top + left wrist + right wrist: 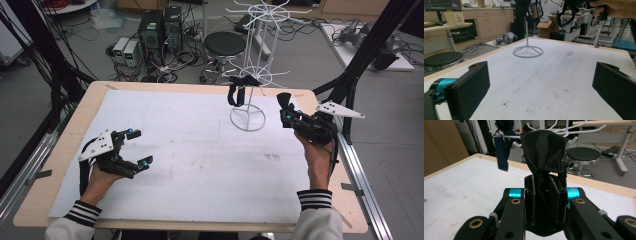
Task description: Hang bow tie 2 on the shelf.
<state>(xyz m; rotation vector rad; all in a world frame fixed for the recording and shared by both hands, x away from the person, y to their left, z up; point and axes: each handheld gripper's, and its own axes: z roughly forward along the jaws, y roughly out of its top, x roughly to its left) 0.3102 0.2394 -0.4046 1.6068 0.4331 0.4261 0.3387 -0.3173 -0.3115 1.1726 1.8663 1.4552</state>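
A white wire rack (255,60) stands on its ring base (527,52) at the back right of the white mat (190,150). A dark strap-like piece (235,92) hangs from one of its lower arms; in the right gripper view it is the dark blue piece (501,152). My right gripper (285,112) is raised just right of the rack and shut on a black cloth piece (544,150), whose bunched end fans out above the jaws. My left gripper (140,146) rests low at the left of the mat, open, with nothing between its pads (471,87).
The mat covers a wooden table (65,150) with metal rails along both sides. Behind the table are a round black stool (225,44), computer towers (160,27) and loose cables on the floor. A black frame post (365,50) slants up at the right.
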